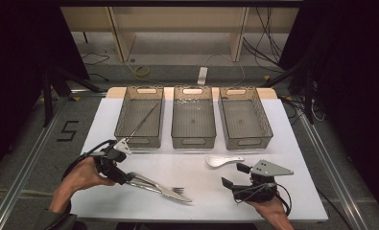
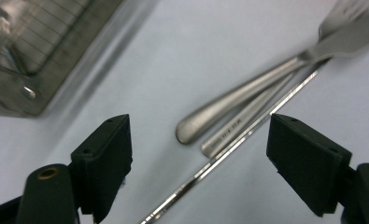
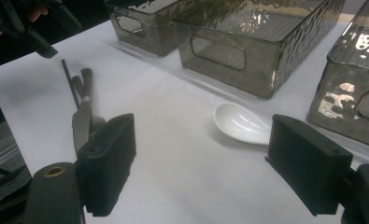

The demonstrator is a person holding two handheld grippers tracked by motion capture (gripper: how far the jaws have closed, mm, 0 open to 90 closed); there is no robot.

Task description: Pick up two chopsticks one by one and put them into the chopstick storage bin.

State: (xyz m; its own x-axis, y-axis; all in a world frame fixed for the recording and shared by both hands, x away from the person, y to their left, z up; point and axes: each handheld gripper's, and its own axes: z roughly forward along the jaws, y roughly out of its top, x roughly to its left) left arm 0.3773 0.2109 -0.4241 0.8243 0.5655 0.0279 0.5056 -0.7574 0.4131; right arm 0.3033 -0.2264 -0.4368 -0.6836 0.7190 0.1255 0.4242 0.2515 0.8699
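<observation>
A steel fork (image 1: 178, 190) and a table knife (image 1: 173, 196) lie together on the white table (image 1: 201, 191) at the front left. My left gripper (image 1: 127, 176) is open right at their handle ends. In the left gripper view the rounded handle (image 2: 229, 98), a second engraved handle (image 2: 231, 133) and a thin steel rod (image 2: 205, 169) lie on the table between the open jaws of the left gripper (image 2: 201, 140), untouched. My right gripper (image 1: 233, 175) stands open at the front right with nothing in it. A white ceramic spoon (image 1: 224, 160) lies just beyond it, ahead of the right gripper (image 3: 203, 140) as the spoon (image 3: 240, 123).
Three smoky see-through bins stand in a row at the back: left (image 1: 140, 142), middle (image 1: 193, 142), right (image 1: 248, 142). A thin metal stick (image 1: 145, 119) leans in the left bin. The table's front edge is close to both hands.
</observation>
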